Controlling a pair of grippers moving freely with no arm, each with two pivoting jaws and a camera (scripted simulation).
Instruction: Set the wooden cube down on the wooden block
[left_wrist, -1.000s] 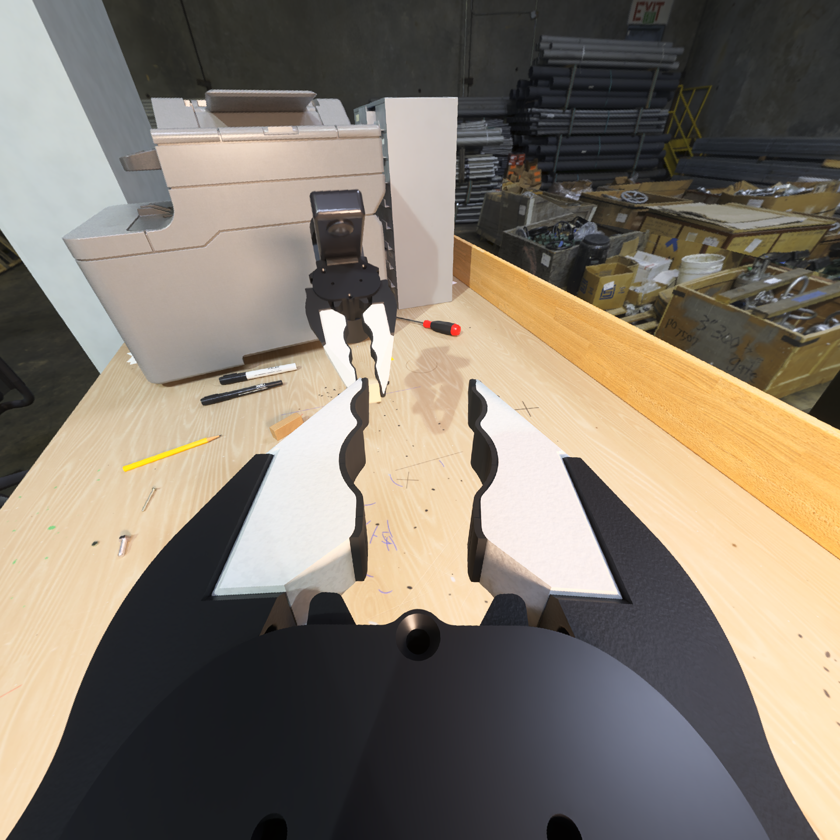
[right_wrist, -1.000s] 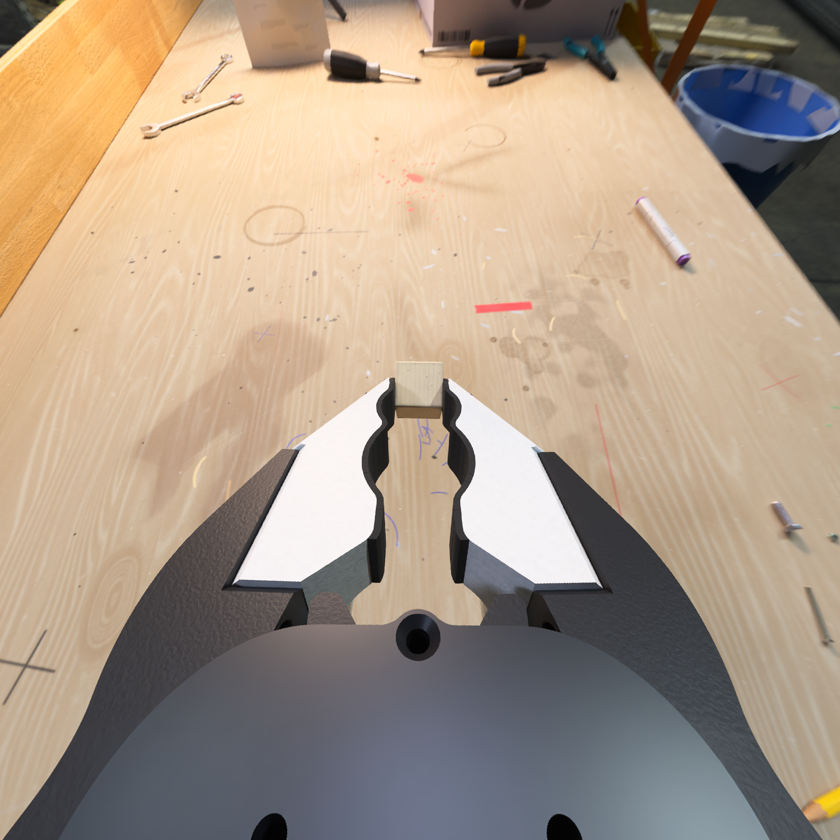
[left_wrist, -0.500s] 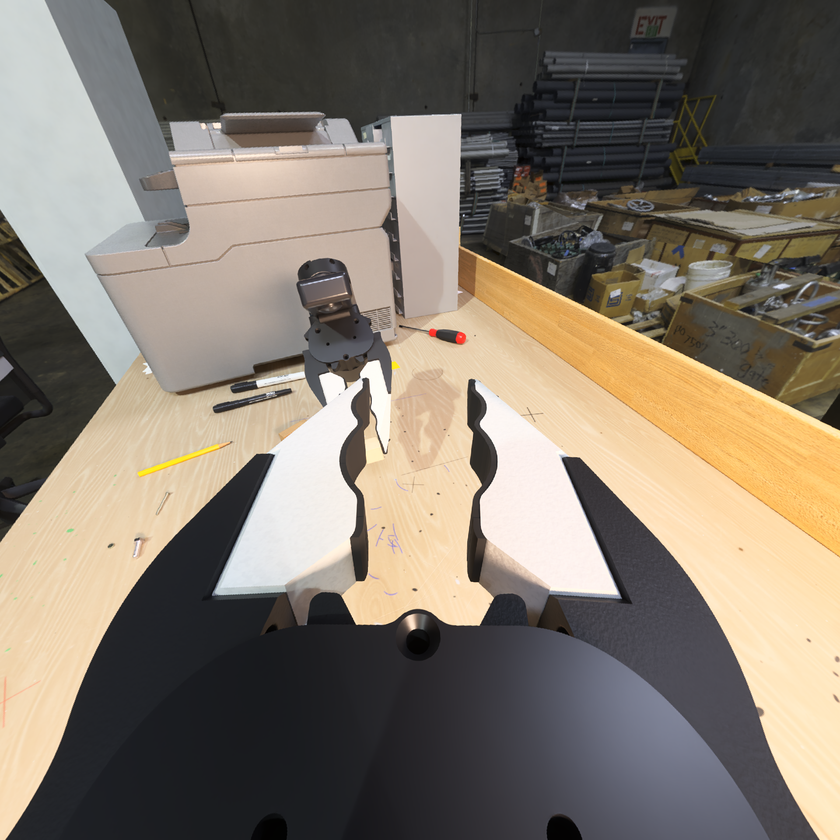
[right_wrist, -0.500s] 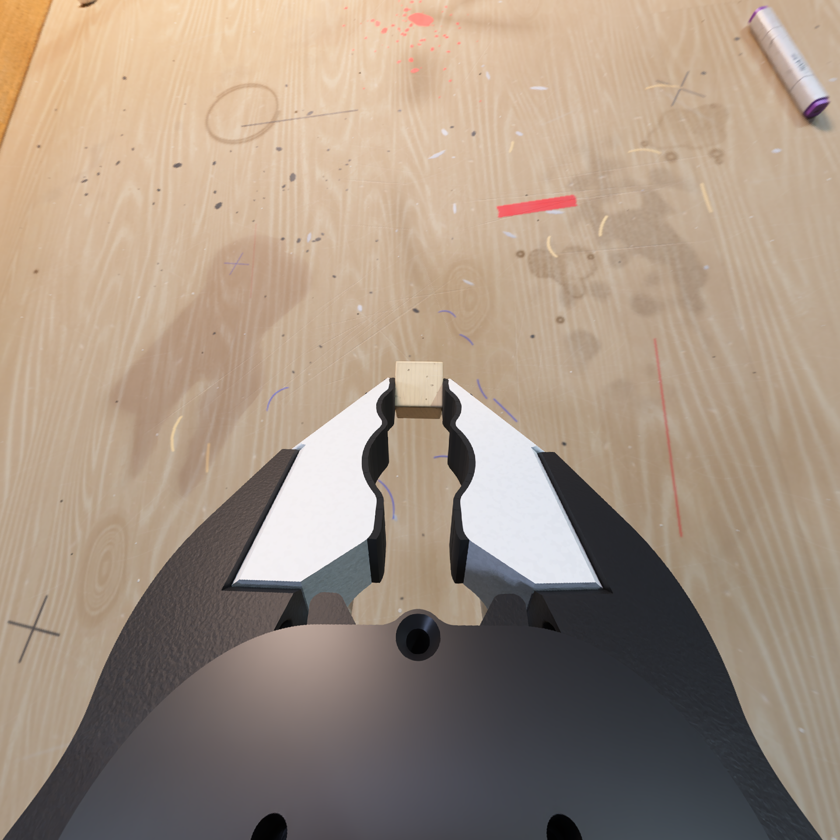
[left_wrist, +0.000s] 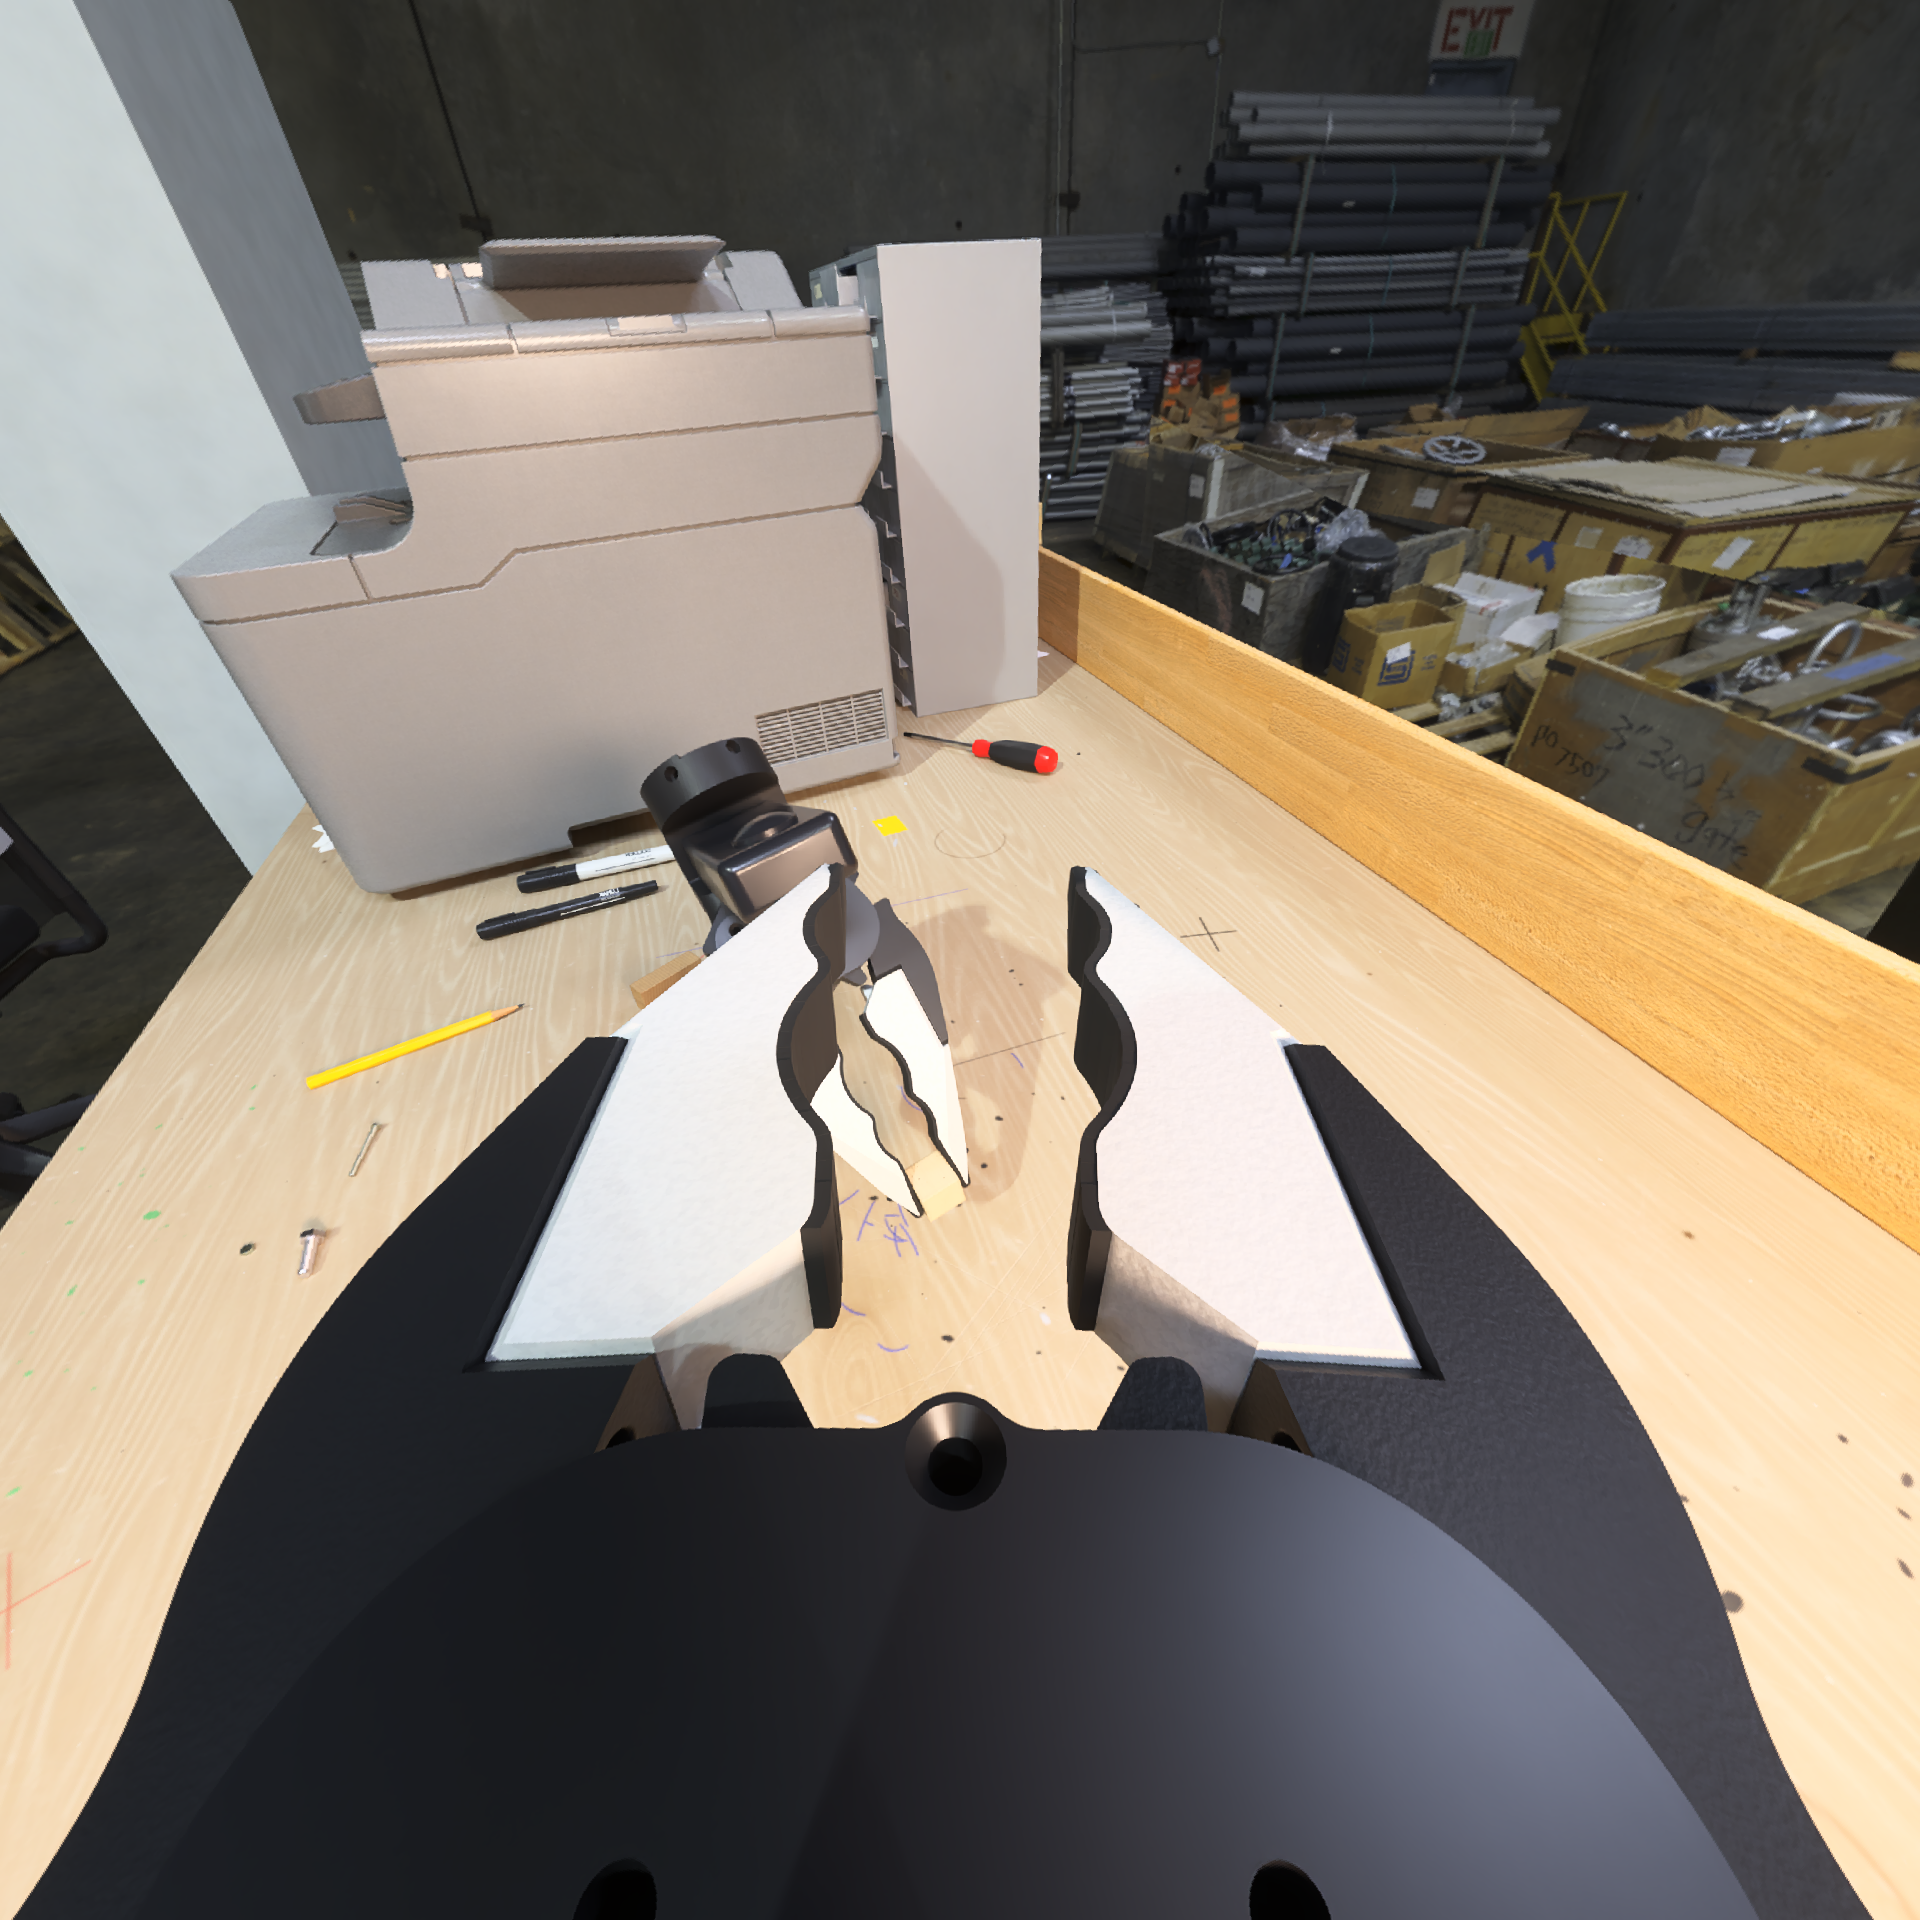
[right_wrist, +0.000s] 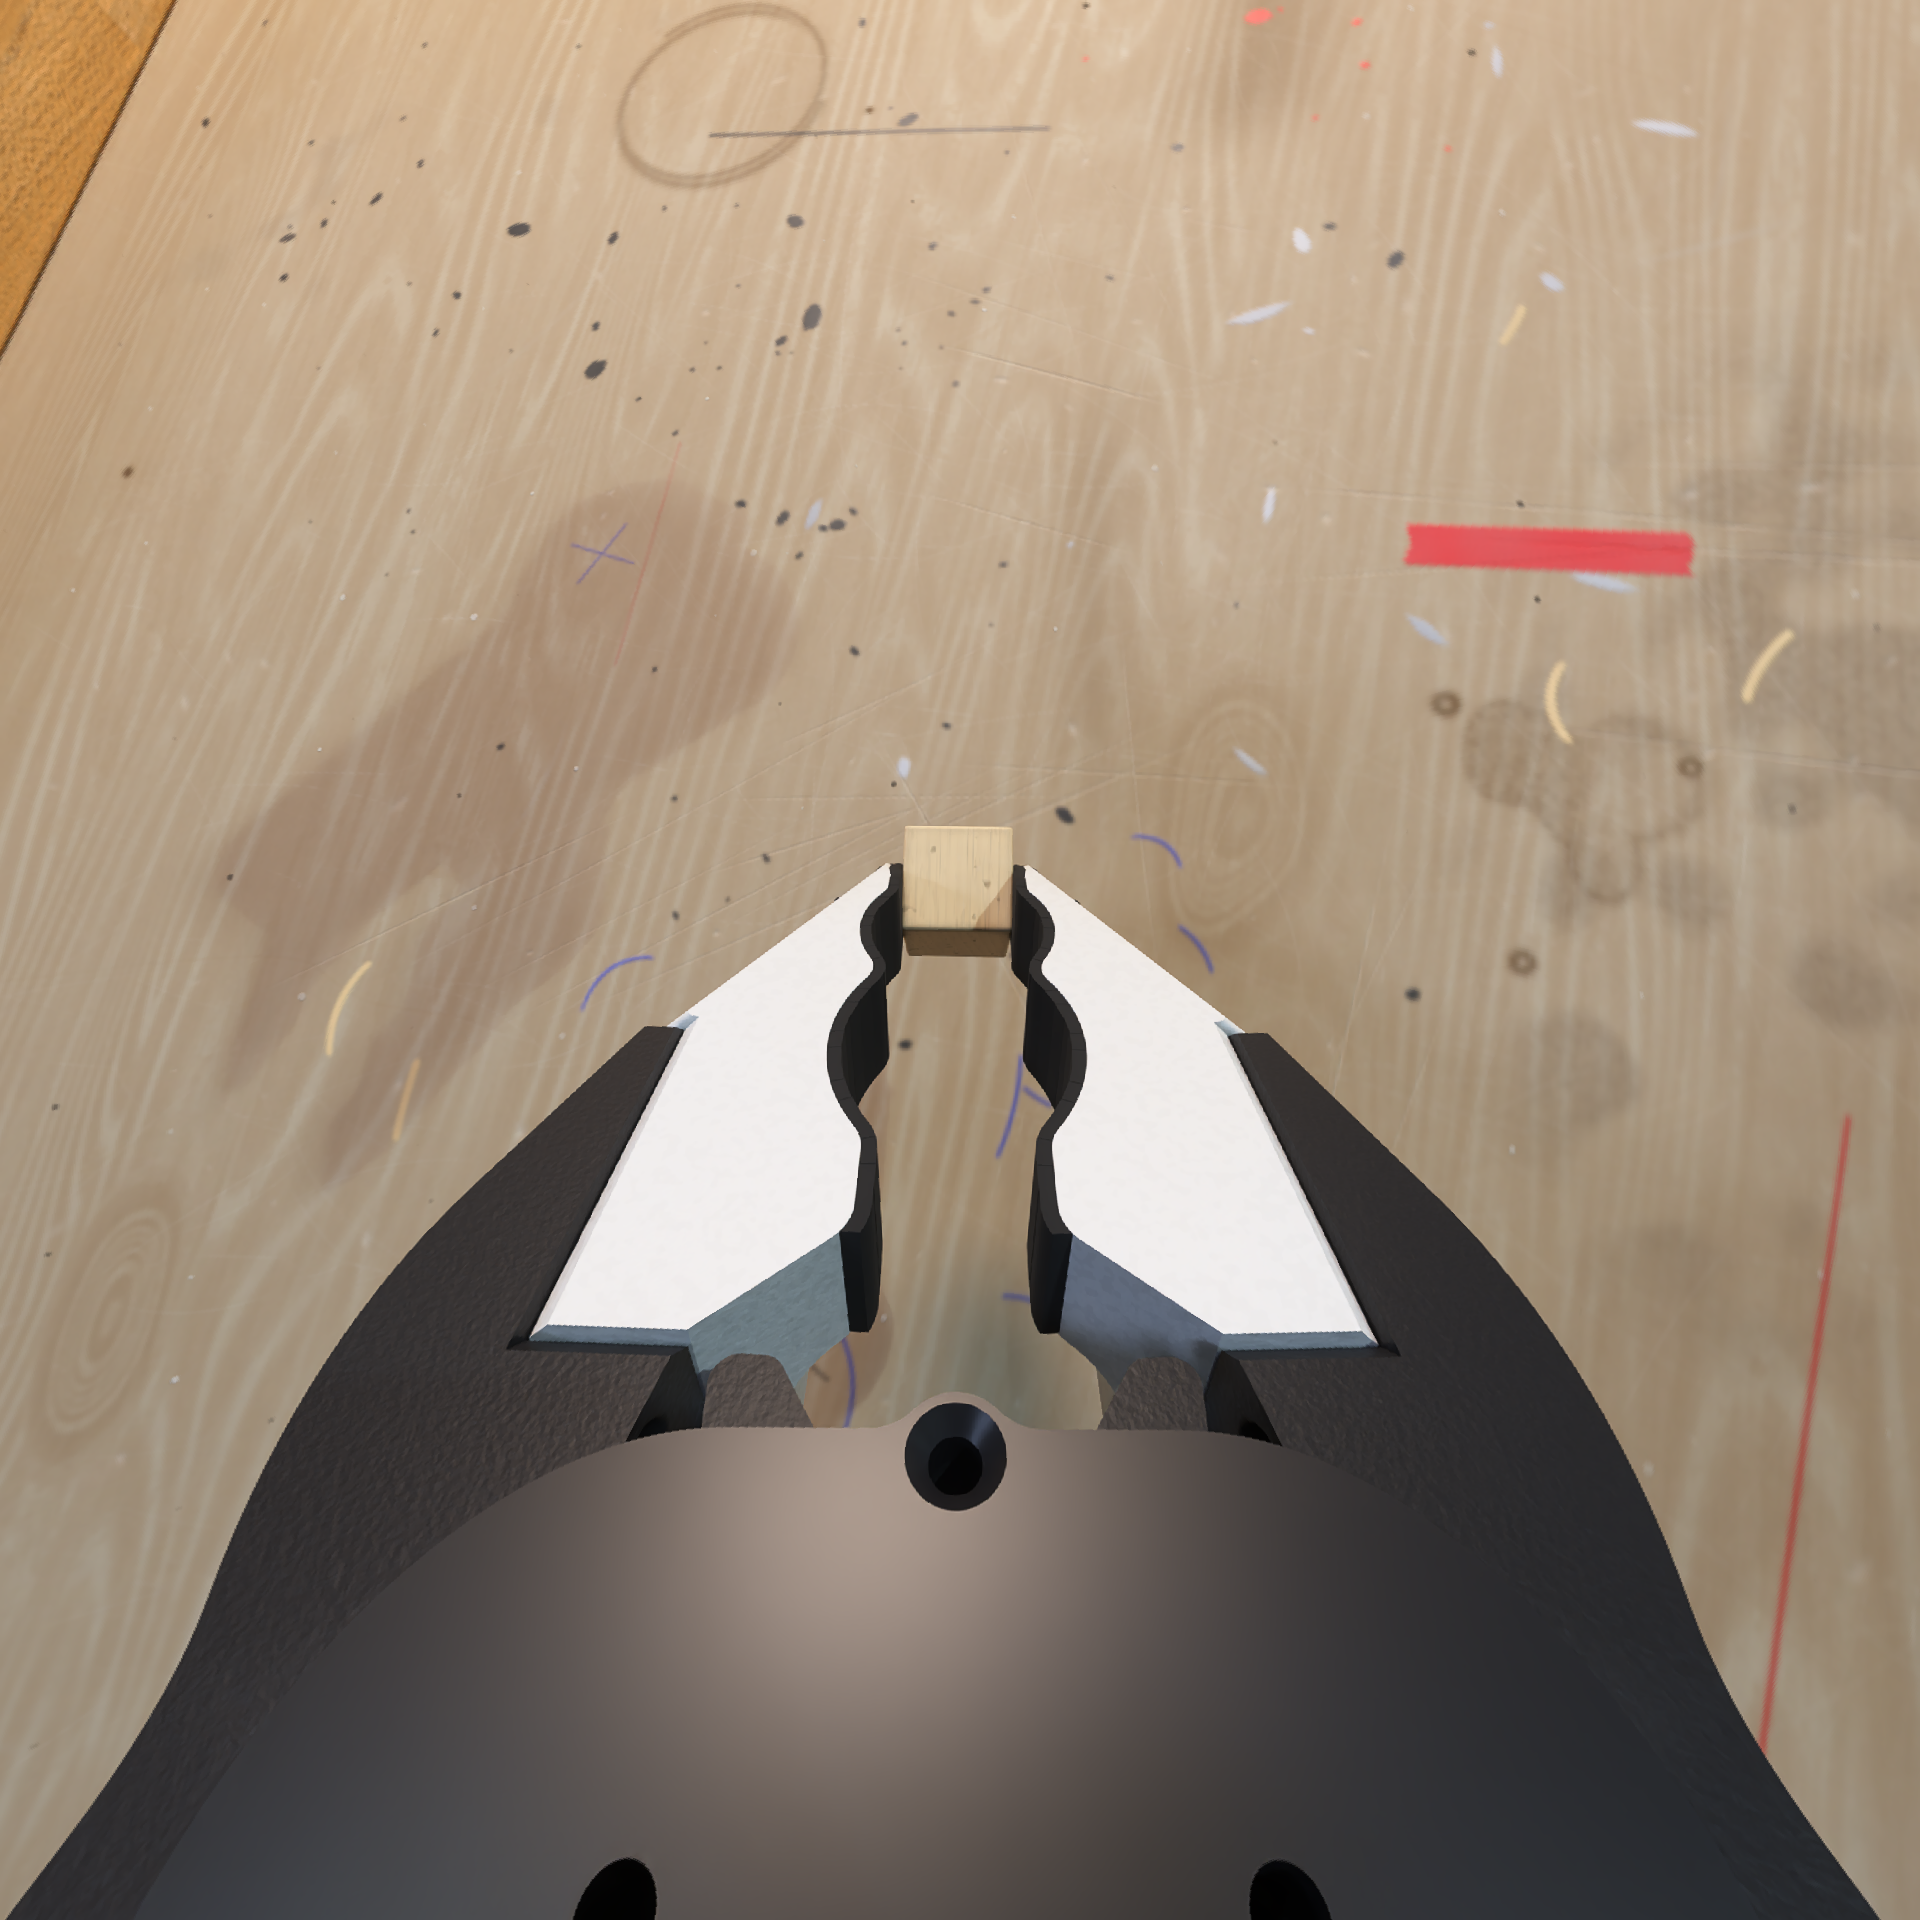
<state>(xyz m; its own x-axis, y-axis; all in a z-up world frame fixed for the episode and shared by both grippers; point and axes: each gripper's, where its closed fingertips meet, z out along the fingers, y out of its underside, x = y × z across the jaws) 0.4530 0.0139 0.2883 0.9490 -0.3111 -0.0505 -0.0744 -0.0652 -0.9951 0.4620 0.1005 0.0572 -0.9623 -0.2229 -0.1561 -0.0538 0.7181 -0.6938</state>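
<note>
My right gripper (right_wrist: 956, 883) is shut on the small pale wooden cube (right_wrist: 956, 883), gripped at its fingertips above the bare bench top. In the left wrist view the right gripper (left_wrist: 930, 1190) hangs tilted down between my left fingers, with the cube (left_wrist: 943, 1197) at its tips close to the bench. My left gripper (left_wrist: 951, 883) is open and empty, above the bench. A corner of the wooden block (left_wrist: 660, 977) shows on the bench beside my left finger, mostly hidden by it.
A grey printer (left_wrist: 582, 561) and a white cabinet (left_wrist: 961, 468) stand at the far end. Two black markers (left_wrist: 566, 909), a yellow pencil (left_wrist: 410, 1049), a red-handled screwdriver (left_wrist: 1003, 753) and loose screws (left_wrist: 309, 1247) lie on the bench. A raised wooden rail (left_wrist: 1507, 862) runs along the right edge.
The right gripper has come nearer to my left gripper with the cube and tipped downward and lower, closer to the bench. The cube stays gripped. My left gripper has stayed open.
</note>
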